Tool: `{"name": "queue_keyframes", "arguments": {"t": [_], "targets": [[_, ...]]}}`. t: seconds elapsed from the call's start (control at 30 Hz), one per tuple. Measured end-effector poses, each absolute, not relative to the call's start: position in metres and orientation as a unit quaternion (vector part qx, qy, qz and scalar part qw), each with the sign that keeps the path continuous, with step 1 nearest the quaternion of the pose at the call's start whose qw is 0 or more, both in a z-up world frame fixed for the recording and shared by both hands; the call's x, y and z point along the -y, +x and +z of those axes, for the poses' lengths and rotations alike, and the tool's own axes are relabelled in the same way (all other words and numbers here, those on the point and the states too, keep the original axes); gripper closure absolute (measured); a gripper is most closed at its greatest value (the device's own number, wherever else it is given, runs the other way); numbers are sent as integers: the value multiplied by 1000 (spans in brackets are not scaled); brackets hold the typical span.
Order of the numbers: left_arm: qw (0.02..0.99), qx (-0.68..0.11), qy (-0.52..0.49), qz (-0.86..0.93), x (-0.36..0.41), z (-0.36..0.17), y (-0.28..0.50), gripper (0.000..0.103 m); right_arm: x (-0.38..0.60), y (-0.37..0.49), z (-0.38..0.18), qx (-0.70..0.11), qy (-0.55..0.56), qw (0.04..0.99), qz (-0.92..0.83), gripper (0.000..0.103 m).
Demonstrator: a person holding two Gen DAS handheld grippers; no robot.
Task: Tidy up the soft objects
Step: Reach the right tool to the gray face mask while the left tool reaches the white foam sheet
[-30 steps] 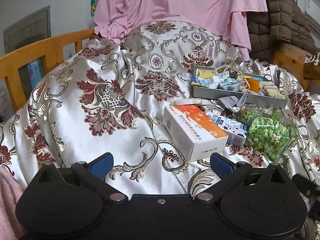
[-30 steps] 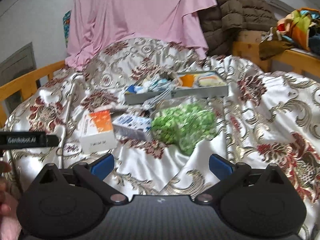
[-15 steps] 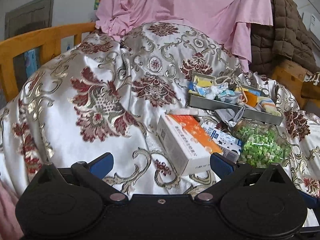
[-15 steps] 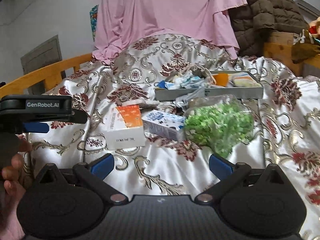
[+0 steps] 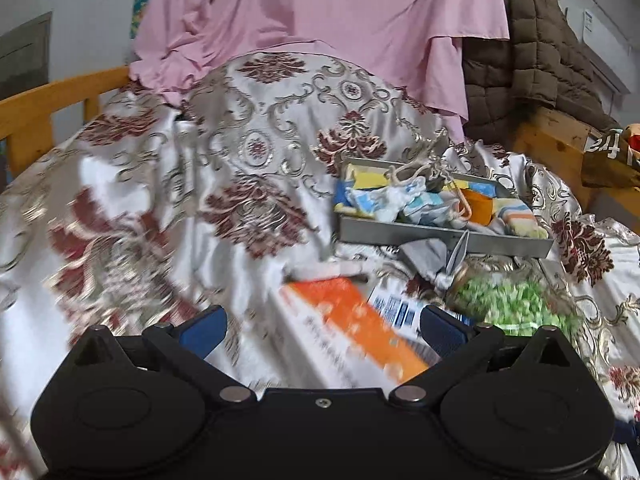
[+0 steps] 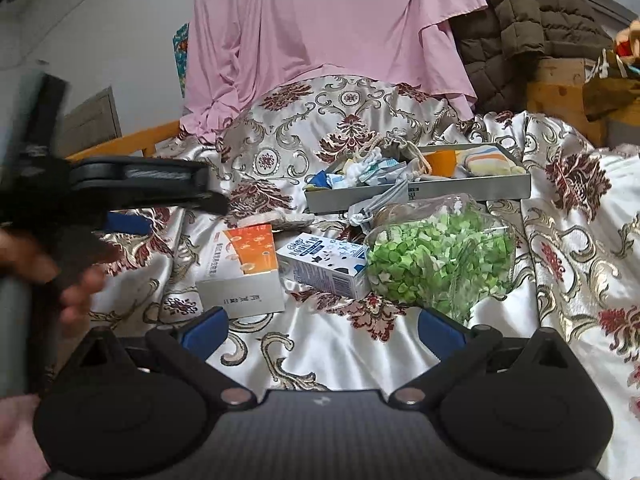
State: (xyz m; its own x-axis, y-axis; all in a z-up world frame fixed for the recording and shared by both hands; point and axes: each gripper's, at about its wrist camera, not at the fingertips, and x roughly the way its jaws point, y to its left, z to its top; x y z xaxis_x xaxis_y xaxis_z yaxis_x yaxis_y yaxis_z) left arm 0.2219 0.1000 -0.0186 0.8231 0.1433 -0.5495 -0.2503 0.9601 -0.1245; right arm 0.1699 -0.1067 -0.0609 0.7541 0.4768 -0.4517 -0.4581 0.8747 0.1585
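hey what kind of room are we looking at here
Probably a bedroom in a home. A satin floral bedspread covers what looks like a bed with a wooden rail, and a pink garment and a brown quilted jacket hang behind it.

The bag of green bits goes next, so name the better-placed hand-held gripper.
Probably right: the right hand-held gripper is open, with the bag just ahead. The left hand-held gripper faces the orange box.

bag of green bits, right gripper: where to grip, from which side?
Judging by its shape, pinch the loose clear film at the near lower tip of the bag of green bits, coming from the front where the open right gripper already faces it. The body bulges wider than the jaws, and the blue-and-white carton touches its left side.
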Motion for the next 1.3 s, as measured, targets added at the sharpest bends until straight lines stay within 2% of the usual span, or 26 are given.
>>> {"name": "queue_keyframes", "arguments": {"t": [0.4,0.87,1.3], "targets": [[946,-285,-144,61,-135,-38,288,1,95,185,-65,-262,11,934,242,0],[937,-294,-179,60,-170,-58,319,1,62,270,-44,-214,-23,947,238,0],[906,-321,-276,-6,-192,-82,344,1,56,369,-34,-284,-76,932,214,0]]}}
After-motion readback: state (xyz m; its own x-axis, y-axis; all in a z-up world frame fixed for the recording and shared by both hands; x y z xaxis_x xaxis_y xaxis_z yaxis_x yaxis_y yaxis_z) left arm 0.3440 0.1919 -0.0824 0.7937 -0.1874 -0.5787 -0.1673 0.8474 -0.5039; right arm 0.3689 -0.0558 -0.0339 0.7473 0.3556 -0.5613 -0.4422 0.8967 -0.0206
